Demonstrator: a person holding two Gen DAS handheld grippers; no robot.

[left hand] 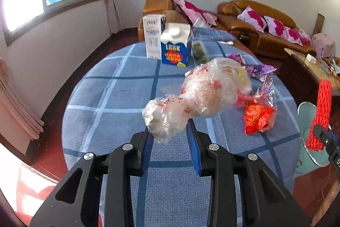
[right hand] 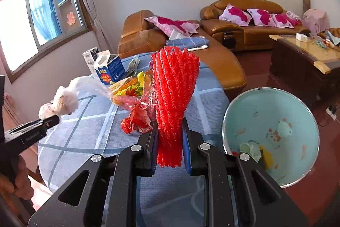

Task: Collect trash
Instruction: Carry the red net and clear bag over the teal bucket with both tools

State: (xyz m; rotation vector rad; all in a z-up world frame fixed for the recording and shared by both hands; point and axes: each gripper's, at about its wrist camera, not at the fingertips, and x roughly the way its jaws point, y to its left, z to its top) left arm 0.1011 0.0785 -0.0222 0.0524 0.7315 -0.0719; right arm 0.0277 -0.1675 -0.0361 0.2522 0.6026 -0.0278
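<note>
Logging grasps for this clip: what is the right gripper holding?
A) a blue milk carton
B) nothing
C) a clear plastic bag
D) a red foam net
D: in the right wrist view, the right gripper is shut on the red foam net, which stands up between its fingers; the clear plastic bag is in the left gripper.

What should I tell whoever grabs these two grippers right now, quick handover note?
Left gripper: shut on the clear plastic bag, lifted over the table.
Right gripper: shut on the red foam net, beside the teal bin.
Done: a few scraps already in the bin.
Left: drop both, then the red wrapper, purple wrapper and two cartons.
</note>
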